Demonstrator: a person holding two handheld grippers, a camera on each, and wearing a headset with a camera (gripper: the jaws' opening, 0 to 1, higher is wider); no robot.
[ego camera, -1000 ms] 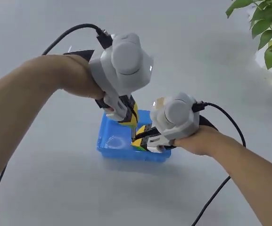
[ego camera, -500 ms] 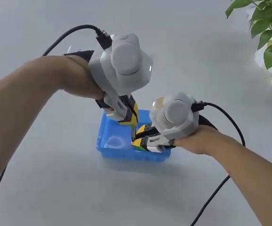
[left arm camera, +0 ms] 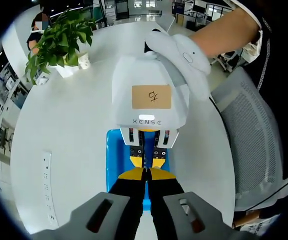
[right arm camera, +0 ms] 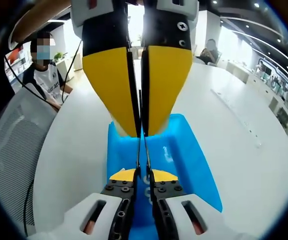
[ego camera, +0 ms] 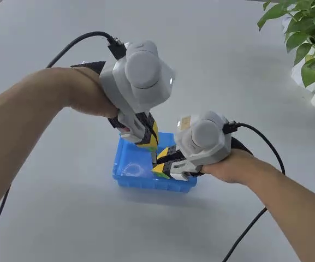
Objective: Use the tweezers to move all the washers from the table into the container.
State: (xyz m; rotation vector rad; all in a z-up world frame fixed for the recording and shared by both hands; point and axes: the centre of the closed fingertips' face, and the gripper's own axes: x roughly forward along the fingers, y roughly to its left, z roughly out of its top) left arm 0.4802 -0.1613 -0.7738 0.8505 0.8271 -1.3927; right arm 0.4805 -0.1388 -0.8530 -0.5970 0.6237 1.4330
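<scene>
Low on the right of the head view, the right hand [ego camera: 231,164] grips the right gripper [ego camera: 160,167], which points left over the blue container [ego camera: 125,173] near the frame's middle. In the right gripper view its own yellow-tipped jaws rise from the bottom edge, drawn almost together, with the thin metal tweezers [right arm camera: 142,150] running up through the narrow gap between them, so they are clamped on the tool. From the top of that view the left gripper [right arm camera: 141,134] comes down with its broad yellow jaws likewise pressed nearly closed on the upper part of the same tweezers, and the container [right arm camera: 193,160] lies beneath both. In the left gripper view that gripper's black and yellow jaws meet at the lower middle, closed on the tweezers [left arm camera: 145,171], with the right gripper [left arm camera: 146,161] facing them tip to tip just above and the container [left arm camera: 114,150] behind. The tweezers thus hang over the container, between the two sets of tips. Whether washers lie inside I cannot tell. In the head view, the left gripper [ego camera: 150,143] points down into the container from the upper left, held by the left hand [ego camera: 86,95]. The container sits on a pale grey table [ego camera: 64,218]. A plant [ego camera: 304,33] stands at the upper right corner.
</scene>
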